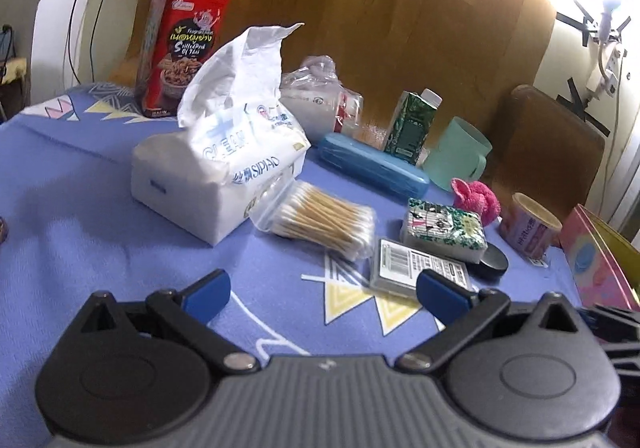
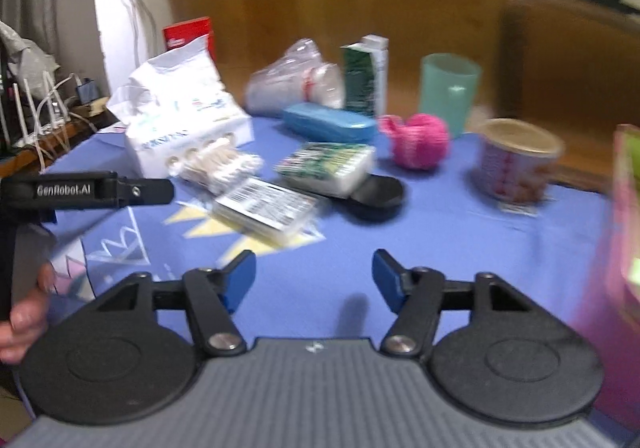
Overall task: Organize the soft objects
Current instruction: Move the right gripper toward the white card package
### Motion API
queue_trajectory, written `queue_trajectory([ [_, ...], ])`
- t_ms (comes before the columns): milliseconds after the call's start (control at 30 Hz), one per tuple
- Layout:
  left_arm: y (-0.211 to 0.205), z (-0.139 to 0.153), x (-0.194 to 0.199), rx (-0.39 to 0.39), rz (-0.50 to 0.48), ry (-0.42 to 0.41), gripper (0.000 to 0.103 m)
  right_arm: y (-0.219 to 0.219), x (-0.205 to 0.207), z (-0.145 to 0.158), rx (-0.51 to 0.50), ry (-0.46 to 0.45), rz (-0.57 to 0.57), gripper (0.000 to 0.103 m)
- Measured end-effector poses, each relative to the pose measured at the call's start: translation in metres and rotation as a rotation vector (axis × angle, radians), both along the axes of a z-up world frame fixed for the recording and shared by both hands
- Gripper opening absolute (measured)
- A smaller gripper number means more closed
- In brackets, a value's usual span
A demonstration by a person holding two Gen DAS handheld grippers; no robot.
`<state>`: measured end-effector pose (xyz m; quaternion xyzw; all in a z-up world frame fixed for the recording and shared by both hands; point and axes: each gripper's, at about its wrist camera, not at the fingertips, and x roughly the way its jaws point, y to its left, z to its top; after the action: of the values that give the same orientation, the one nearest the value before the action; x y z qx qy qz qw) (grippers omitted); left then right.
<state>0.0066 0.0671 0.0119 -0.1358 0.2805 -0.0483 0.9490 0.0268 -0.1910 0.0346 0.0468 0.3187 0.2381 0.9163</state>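
Note:
A white tissue pack (image 1: 216, 172) with a sheet sticking up lies on the blue cloth (image 1: 80, 208); it also shows in the right wrist view (image 2: 180, 116). Beside it lies a bag of cotton swabs (image 1: 320, 220), a small patterned tissue packet (image 1: 444, 228) and a pink fluffy ball (image 1: 478, 200), which the right wrist view (image 2: 418, 140) also shows. My left gripper (image 1: 322, 290) is open and empty, above the cloth in front of the swabs. My right gripper (image 2: 314, 278) is open and empty, short of the card pack (image 2: 268, 212).
At the back stand a red snack box (image 1: 180, 48), a clear bag (image 1: 320, 96), a blue case (image 1: 372, 164), a green carton (image 1: 412, 124) and a mint cup (image 1: 456, 152). A paper cup (image 1: 528, 224), black lid (image 1: 492, 260) and pink box (image 1: 596, 260) are at right.

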Motion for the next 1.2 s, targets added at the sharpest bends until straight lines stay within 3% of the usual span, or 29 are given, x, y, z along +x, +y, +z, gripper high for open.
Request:
queue_trajectory([
  [200,0.000,-0.001,-0.002,-0.014,-0.015,-0.010,0.103,0.030,0.031,-0.002,-0.020,-0.010,0.070,0.068],
  [333,0.000,-0.001,-0.001,-0.015,-0.012,-0.015,0.103,0.035,0.055,-0.008,-0.002,0.023,0.085,0.092],
  [433,0.001,-0.001,-0.001,-0.028,-0.022,-0.014,0.103,0.038,0.066,-0.016,-0.033,0.045,0.106,0.094],
  [500,0.002,-0.001,-0.001,-0.037,-0.023,-0.016,0.103,0.038,0.068,-0.016,-0.024,0.041,0.126,0.091],
  [567,0.004,-0.002,-0.001,-0.049,-0.023,-0.012,0.103,0.040,0.065,-0.017,-0.060,0.018,0.148,0.076],
  [667,0.007,-0.003,0.000,-0.071,-0.019,-0.002,0.103,0.042,0.054,-0.016,-0.096,-0.015,0.170,0.069],
  [900,0.005,-0.003,0.001,-0.059,-0.023,0.009,0.103,0.033,0.019,-0.012,-0.108,-0.048,0.184,0.065],
  [1200,-0.003,-0.005,0.005,-0.028,-0.072,0.040,0.103,-0.010,-0.044,-0.013,-0.109,-0.067,0.175,0.065],
])
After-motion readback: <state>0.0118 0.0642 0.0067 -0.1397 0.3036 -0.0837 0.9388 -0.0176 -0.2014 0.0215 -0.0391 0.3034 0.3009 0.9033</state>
